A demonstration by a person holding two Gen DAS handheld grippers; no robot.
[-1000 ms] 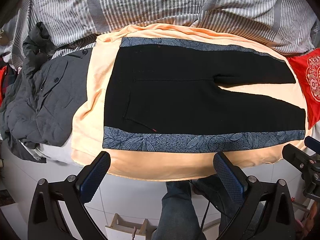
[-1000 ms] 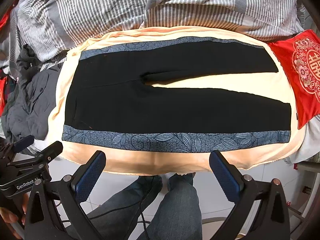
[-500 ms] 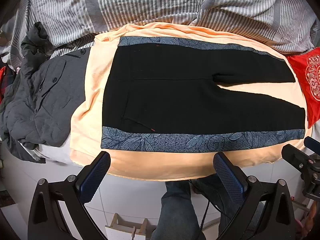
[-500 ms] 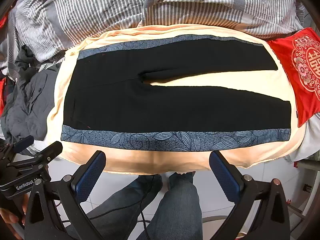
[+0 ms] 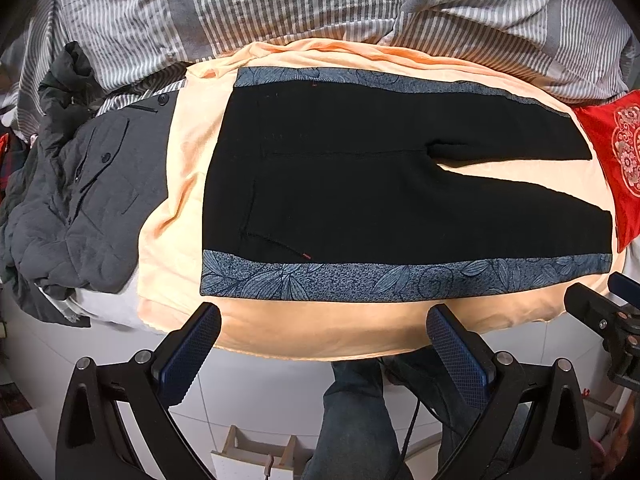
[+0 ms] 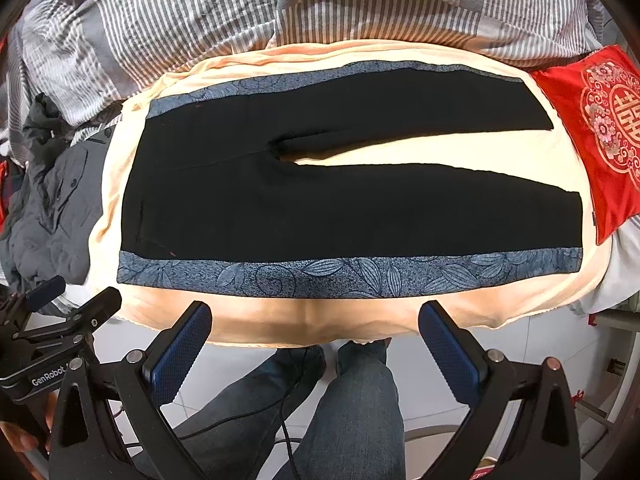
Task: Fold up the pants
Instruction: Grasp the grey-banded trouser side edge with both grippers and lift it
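Pants (image 5: 360,200): black with blue leaf-print side bands, lying flat and unfolded on the peach sheet (image 5: 176,184), waist toward the left, legs spreading slightly apart toward the right.
Left gripper (image 5: 322,344): hovering off the near edge of the bed, jaws standing wide apart, gripping nothing.
Right gripper (image 6: 314,340): hanging just short of the near band, jaws spread wide, carrying nothing.
Surroundings: grey jacket (image 5: 80,200) lying left of the sheet; red cushion (image 6: 592,128) sitting beside the leg ends; striped duvet (image 6: 280,4) bunching behind.

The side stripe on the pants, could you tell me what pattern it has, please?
Blue-grey with a leaf print, on the side stripe of the black pants; clearest in the right wrist view.
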